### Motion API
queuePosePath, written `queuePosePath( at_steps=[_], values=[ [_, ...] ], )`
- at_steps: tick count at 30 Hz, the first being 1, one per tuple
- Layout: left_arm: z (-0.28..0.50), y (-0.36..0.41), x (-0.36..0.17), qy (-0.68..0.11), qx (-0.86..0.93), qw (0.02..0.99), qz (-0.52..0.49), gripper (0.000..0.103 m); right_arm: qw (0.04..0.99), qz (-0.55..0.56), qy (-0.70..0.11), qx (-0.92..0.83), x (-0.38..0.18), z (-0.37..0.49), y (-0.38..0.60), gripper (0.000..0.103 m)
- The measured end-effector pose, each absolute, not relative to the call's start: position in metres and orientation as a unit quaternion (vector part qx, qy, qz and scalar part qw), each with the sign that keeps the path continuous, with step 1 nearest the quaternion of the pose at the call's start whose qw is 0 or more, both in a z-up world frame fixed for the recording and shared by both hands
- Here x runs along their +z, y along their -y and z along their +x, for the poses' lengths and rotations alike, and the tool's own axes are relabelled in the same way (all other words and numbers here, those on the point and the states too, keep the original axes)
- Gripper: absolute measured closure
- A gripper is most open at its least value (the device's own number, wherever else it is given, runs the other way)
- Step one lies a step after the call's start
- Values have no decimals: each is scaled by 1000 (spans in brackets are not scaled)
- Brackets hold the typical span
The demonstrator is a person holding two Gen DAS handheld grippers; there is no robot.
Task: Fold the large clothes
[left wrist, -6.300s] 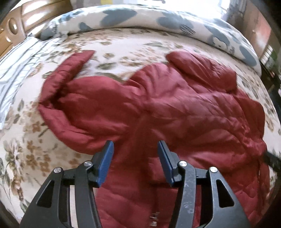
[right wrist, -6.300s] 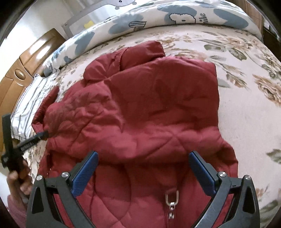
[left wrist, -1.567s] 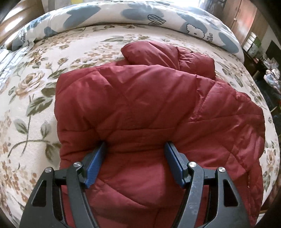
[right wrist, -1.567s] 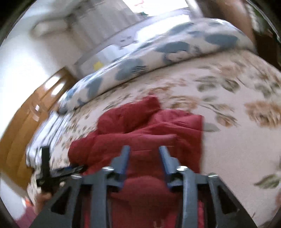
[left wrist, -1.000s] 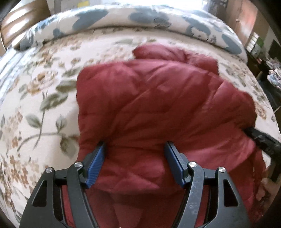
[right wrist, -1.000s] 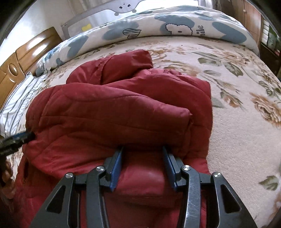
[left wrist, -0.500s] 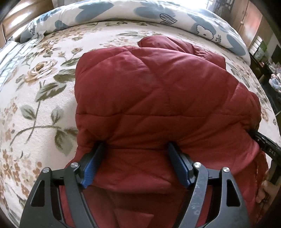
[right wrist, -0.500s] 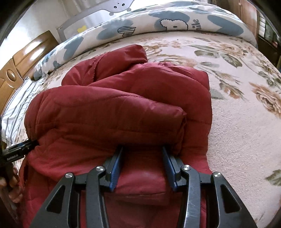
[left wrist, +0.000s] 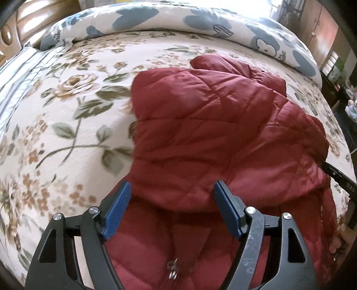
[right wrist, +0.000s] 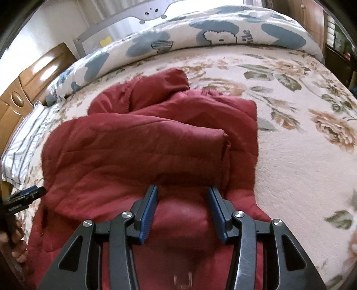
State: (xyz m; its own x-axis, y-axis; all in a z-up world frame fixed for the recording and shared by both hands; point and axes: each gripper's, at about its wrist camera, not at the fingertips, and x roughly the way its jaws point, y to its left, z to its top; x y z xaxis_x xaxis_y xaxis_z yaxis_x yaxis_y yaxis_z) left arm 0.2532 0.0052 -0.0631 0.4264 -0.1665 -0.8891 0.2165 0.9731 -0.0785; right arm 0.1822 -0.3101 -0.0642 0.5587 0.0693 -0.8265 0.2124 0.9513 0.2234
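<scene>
A dark red quilted jacket (left wrist: 223, 125) lies folded into a thick bundle on the floral bedspread (left wrist: 67, 116); it also shows in the right wrist view (right wrist: 142, 147). My left gripper (left wrist: 173, 194) is open, its blue pads just in front of the folded edge near the jacket's left side. My right gripper (right wrist: 181, 196) is open, its pads either side of a bulge of the jacket, with no clear pinch. A metal zipper pull (left wrist: 172, 271) lies below the left gripper.
A white and blue quilt (left wrist: 178, 20) is rolled along the far side of the bed. A wooden headboard (right wrist: 33, 73) and a striped pillow (right wrist: 20, 142) are at the left. Dark furniture (left wrist: 341, 73) stands beyond the right bed edge.
My left gripper has backed off the jacket's folded edge, which is now clear of its pads. My right gripper has pulled back a little and stayed at about the same width.
</scene>
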Motion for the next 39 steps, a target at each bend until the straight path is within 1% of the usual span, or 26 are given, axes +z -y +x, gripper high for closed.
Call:
queuePosePath(
  at_steps=[5, 9, 16, 18, 20, 25, 31, 39],
  values=[
    [236, -17, -64, -527, -106, 843, 18, 26, 874, 156, -459, -29, -48, 159, 305, 50],
    [224, -26, -66, -532, -106, 840, 6, 27, 872, 163, -462, -20, -44, 148, 301, 47],
    [201, -46, -63, -535, -105, 838, -8, 27, 864, 172, -474, -4, -41, 125, 293, 45],
    [194, -54, -62, -536, -105, 837, -13, 27, 862, 173, -476, 0, -39, 117, 291, 38],
    [189, -60, -63, -540, -109, 834, -22, 26, 862, 174, -476, 7, -36, 108, 289, 36],
    [168, -77, -63, -546, -112, 830, -30, 27, 861, 170, -479, 17, -30, 81, 286, 34],
    [142, -95, -63, -550, -117, 826, -30, 26, 857, 183, -482, 11, -28, 43, 297, 29],
    [115, -115, -71, -564, -118, 817, -29, 26, 839, 201, -505, -15, -43, -2, 323, 29]
  ],
)
